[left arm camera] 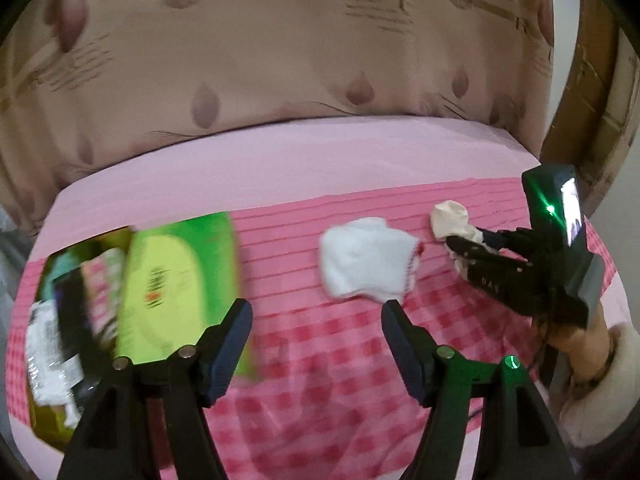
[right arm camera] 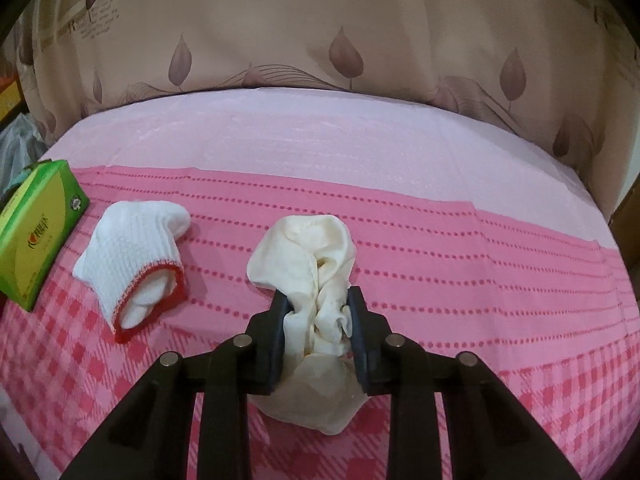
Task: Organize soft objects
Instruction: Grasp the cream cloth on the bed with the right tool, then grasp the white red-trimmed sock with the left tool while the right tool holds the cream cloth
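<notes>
A white knitted glove with a red cuff [left arm camera: 366, 262] lies on the pink cloth [left arm camera: 320, 380], just beyond my open, empty left gripper [left arm camera: 316, 312]. It also shows in the right wrist view [right arm camera: 136, 264], left of centre. My right gripper [right arm camera: 318, 306] is shut on a crumpled cream cloth [right arm camera: 316, 252] resting on the pink cloth [right arm camera: 480, 280]. In the left wrist view the right gripper [left arm camera: 460, 248] pinches that cream cloth [left arm camera: 448, 218] to the right of the glove.
A green box [left arm camera: 176, 280] lies open at the left with packets and items inside [left arm camera: 60, 320]; it also shows in the right wrist view [right arm camera: 36, 232]. A beige leaf-print curtain [right arm camera: 320, 32] hangs behind the surface. A cardboard box [left arm camera: 592, 80] stands at far right.
</notes>
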`<action>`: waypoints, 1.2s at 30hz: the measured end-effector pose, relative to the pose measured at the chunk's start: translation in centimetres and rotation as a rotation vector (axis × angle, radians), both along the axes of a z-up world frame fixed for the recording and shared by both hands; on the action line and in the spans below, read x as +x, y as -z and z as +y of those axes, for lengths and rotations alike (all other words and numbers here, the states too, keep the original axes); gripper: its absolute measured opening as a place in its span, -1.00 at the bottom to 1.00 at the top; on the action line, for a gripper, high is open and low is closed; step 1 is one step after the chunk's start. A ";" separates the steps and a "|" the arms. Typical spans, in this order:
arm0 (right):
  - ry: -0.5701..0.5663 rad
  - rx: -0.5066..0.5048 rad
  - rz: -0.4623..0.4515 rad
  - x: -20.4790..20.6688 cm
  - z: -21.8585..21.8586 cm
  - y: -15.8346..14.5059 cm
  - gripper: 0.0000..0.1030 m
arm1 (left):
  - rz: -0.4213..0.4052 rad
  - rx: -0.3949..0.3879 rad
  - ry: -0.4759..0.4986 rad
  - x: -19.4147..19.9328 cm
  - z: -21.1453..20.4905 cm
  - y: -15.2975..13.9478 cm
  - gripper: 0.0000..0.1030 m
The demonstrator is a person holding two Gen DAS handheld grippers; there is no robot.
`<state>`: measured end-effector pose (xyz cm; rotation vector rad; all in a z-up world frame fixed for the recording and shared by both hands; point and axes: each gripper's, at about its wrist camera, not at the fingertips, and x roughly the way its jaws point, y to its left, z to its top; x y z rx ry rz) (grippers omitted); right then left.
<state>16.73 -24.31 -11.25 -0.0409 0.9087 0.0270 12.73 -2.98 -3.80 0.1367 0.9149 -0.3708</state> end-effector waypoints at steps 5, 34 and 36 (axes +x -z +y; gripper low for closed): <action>-0.006 0.005 0.001 -0.1 -0.2 0.1 -0.45 | 0.097 -0.068 0.015 2.9 -3.6 1.7 0.34; -0.010 0.028 0.002 -0.1 -0.2 0.2 -0.41 | 0.112 -0.015 -0.026 7.4 -7.0 6.4 -0.32; -0.010 0.028 0.002 -0.1 -0.2 0.2 -0.41 | 0.106 -0.002 -0.025 6.9 -7.0 6.3 -0.33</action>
